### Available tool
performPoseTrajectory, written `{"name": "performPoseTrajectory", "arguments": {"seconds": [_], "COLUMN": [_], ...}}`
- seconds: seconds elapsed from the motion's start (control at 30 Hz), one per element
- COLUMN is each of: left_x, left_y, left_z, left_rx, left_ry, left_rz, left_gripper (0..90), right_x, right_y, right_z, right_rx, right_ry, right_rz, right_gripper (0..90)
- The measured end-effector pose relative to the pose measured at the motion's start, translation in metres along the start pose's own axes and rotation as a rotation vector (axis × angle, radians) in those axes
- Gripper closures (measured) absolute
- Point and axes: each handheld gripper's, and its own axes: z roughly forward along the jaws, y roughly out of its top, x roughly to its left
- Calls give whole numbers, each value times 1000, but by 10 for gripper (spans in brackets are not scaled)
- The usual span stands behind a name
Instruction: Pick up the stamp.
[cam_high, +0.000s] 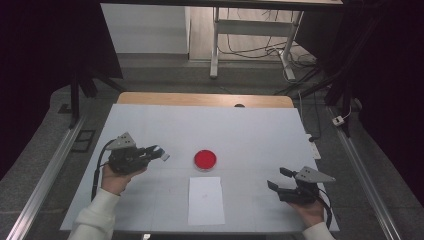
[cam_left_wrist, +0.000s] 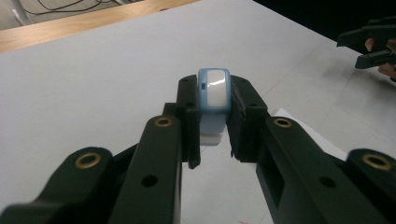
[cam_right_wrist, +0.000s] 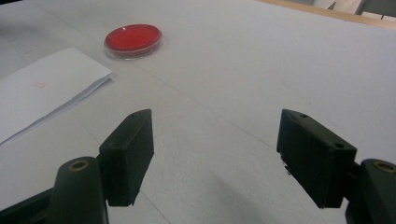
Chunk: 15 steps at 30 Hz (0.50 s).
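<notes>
- The small light-blue and white plastic stamp-like block (cam_left_wrist: 214, 100) is clamped upright between the left gripper (cam_high: 159, 153)'s jaws, off the white table (cam_high: 250, 130), likely for inking.
- The round red ink dish (cam_high: 205, 159) and the white paper sheet (cam_high: 205, 200) lie near (probably next stops).
- The right gripper (cam_right_wrist: 215, 154) gapes empty.

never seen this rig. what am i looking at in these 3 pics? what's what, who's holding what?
No robot here: a person holds a two-jaw hand gripper in each hand. The high view looks down on the white table; the other two pictures come from cameras riding on each gripper, looking along its black jaws.

On the table lie a red dish and a white sheet of paper just in front of it.

The left gripper is shut on a small blue-and-white block, held clear of the table left of the dish. The right gripper is open with nothing between its jaws, at the table's right side.
</notes>
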Motion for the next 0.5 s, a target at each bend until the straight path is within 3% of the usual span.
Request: {"name": "performPoseTrajectory", "arguments": {"seconds": [0.5], "left_x": [-13], "left_y": [11], "left_z": [21], "left_rx": [17], "left_ry": [-42], "left_rz": [27], "left_gripper": [752], "right_x": [0], "right_y": [0], "right_z": [0], "right_rx": [-6], "right_ry": [1], "right_rz": [11], "right_gripper": [272]}}
